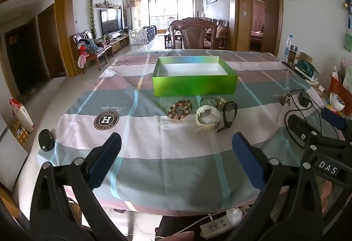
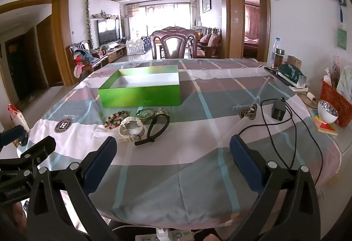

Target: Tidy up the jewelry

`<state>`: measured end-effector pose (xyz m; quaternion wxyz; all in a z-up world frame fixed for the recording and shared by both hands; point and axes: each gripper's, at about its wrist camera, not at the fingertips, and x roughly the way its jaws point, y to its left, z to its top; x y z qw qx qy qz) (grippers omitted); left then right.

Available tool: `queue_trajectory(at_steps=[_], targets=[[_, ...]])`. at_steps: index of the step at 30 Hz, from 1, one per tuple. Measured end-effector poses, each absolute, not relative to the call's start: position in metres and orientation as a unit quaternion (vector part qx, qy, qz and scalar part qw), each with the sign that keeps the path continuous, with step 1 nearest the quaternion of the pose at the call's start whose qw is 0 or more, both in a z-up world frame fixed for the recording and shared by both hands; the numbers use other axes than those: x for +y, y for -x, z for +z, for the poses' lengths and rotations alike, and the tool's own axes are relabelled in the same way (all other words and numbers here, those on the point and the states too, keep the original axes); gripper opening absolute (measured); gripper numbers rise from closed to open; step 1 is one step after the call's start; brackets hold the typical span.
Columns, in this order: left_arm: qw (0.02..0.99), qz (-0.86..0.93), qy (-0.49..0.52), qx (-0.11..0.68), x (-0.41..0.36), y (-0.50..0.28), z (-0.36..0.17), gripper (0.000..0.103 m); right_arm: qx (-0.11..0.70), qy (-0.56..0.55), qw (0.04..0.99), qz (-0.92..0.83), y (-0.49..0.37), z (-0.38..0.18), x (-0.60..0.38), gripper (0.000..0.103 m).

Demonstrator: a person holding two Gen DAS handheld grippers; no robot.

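An empty green box [image 1: 194,84] [image 2: 140,93] stands on the checked tablecloth. Just in front of it lies a cluster of jewelry: a beaded bracelet [image 1: 180,108] [image 2: 114,120], a white watch [image 1: 208,117] [image 2: 132,128], a black band [image 1: 228,113] [image 2: 157,128] and a green bangle [image 1: 208,100] [image 2: 145,114]. My left gripper [image 1: 177,144] hovers open over the near part of the table, well short of the jewelry, nothing between its fingers. My right gripper [image 2: 173,146] is likewise open and empty, with the jewelry ahead to its left.
A black charger with cables [image 2: 278,111] lies on the right of the table. A white bowl [image 2: 327,112], red basket [image 2: 336,98], bottles [image 2: 278,58] and a tissue pack sit along the right edge. A black oval object [image 1: 46,139] is at the left edge. Chairs stand behind the table.
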<state>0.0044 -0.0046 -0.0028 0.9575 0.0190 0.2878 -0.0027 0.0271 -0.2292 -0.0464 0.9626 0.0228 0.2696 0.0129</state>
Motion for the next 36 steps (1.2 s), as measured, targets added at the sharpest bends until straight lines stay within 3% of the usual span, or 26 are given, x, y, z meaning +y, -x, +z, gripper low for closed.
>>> queue_trajectory(at_steps=[36], targets=[[0.957,-0.003,-0.015,0.291,-0.0059,-0.0050,-0.0098,0.099,0.271,-0.021,0.962,0.013,-0.0281,-0.0492,-0.2249,0.100]])
